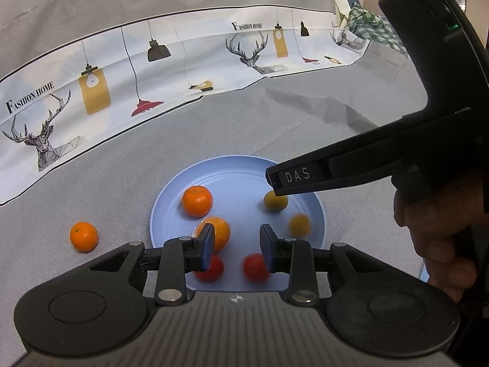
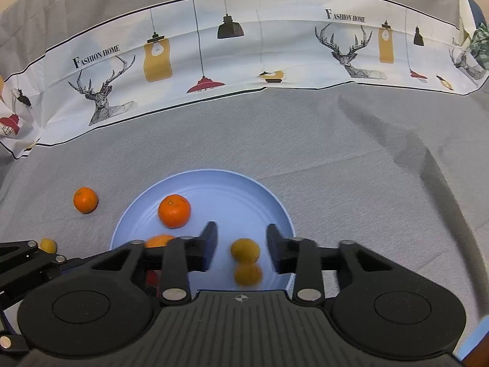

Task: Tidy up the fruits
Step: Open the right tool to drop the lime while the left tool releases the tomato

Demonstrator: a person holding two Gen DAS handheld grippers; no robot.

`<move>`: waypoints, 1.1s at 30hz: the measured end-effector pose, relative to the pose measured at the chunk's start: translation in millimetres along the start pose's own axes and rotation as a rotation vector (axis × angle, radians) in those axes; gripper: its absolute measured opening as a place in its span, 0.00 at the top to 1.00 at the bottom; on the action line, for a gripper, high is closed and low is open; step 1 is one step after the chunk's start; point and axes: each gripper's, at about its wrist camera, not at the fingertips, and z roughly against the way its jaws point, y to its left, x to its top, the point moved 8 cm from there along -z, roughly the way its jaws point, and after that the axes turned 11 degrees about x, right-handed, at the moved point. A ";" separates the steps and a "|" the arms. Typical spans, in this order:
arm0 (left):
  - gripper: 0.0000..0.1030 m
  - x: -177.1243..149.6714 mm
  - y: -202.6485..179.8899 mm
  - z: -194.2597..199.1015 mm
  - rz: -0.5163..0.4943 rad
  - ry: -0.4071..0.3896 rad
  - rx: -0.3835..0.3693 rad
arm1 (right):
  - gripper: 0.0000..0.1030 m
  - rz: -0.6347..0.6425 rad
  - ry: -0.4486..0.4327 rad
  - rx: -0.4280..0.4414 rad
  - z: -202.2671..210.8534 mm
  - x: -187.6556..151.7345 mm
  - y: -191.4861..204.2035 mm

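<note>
Starting at the left, a loose orange is sitting on the grey cloth, well apart from the blue plate, and a small yellow fruit is lying off the plate too, low in the right wrist view. Your left tongs are hanging released over the plate's near side, gripping nothing, with two red fruits and an orange below them. Your right tongs are standing parted above two yellow fruits on the plate's right part; neither pad is touching one. The nearer yellow fruit is looking blurred, so it may be rolling; near the rim it could drop onto the cloth. Your two tools are crowding one plate, so a sideways reach could knock them together. The cloth to the far right and beyond the plate is lying open for moving.
</note>
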 end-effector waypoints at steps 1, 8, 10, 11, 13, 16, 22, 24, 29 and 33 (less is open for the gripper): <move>0.65 0.5 1.4 0.4 0.004 -0.002 0.003 | 0.57 0.000 -0.001 -0.003 0.0 -0.1 -0.6; 0.65 1.6 48.5 -8.4 0.166 0.049 0.133 | 0.50 -0.056 0.037 -0.084 -7.8 -8.9 -23.2; 0.65 -11.2 70.2 -20.2 0.234 0.140 0.185 | 0.50 -0.098 0.057 -0.104 -10.9 -13.5 -33.7; 0.66 -17.0 78.2 -25.4 0.266 0.181 0.195 | 0.50 -0.116 0.064 -0.109 -12.0 -15.6 -37.9; 0.68 -26.3 92.6 -32.6 0.335 0.245 0.194 | 0.50 -0.134 0.084 -0.117 -15.4 -20.6 -42.6; 0.70 -30.3 100.3 -33.2 0.382 0.267 0.161 | 0.52 -0.146 0.118 -0.111 -22.1 -27.4 -44.9; 0.86 -32.4 88.2 -35.3 0.352 0.275 0.105 | 0.78 -0.159 0.165 -0.093 -30.6 -34.1 -44.8; 0.89 -31.8 87.7 -39.4 0.359 0.278 0.092 | 0.81 -0.144 0.172 -0.090 -31.0 -35.4 -41.7; 0.89 -31.7 89.7 -43.9 0.417 0.278 0.051 | 0.83 -0.118 0.186 -0.086 -30.7 -35.4 -36.6; 0.89 -31.5 91.5 -49.8 0.455 0.287 0.048 | 0.84 -0.097 0.203 -0.091 -32.9 -37.1 -32.8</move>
